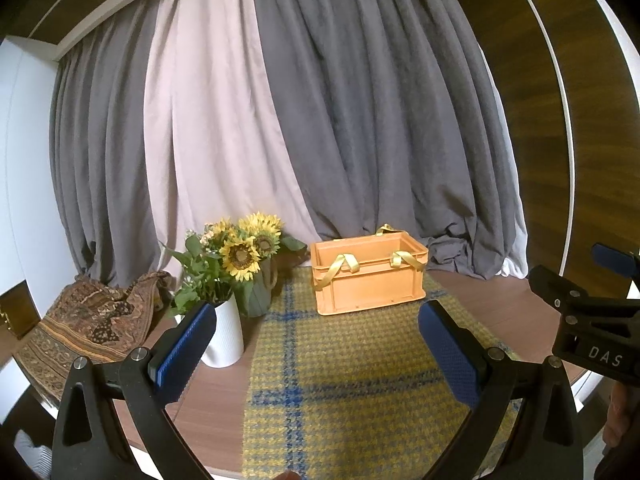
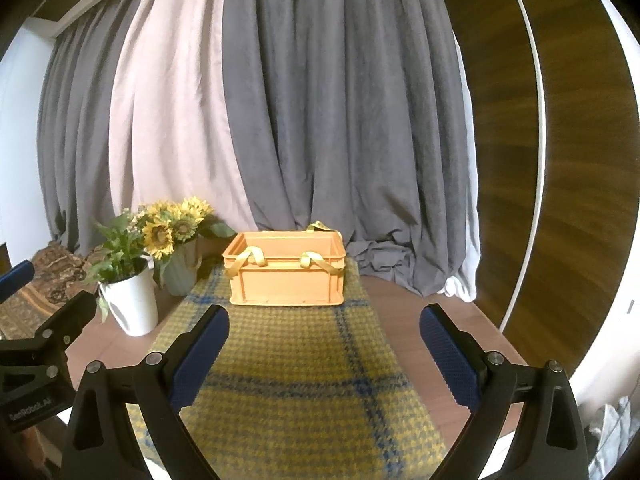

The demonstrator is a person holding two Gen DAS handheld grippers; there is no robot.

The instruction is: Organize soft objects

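Both grippers, left (image 1: 316, 344) and right (image 2: 324, 344), hover with jaws spread and empty short of the crate (image 2: 285, 268), which sits open-topped on the plaid cloth (image 2: 288, 380), presumably to receive soft items.

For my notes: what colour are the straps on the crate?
Pale yellow straps on the orange crate, clearest in the left wrist view.

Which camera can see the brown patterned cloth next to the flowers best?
The left wrist view. There the brown patterned cloth lies crumpled in plain sight on the table's left edge, beside the white vase. In the right wrist view only part of it shows at the far left, with the left tool in front of it.
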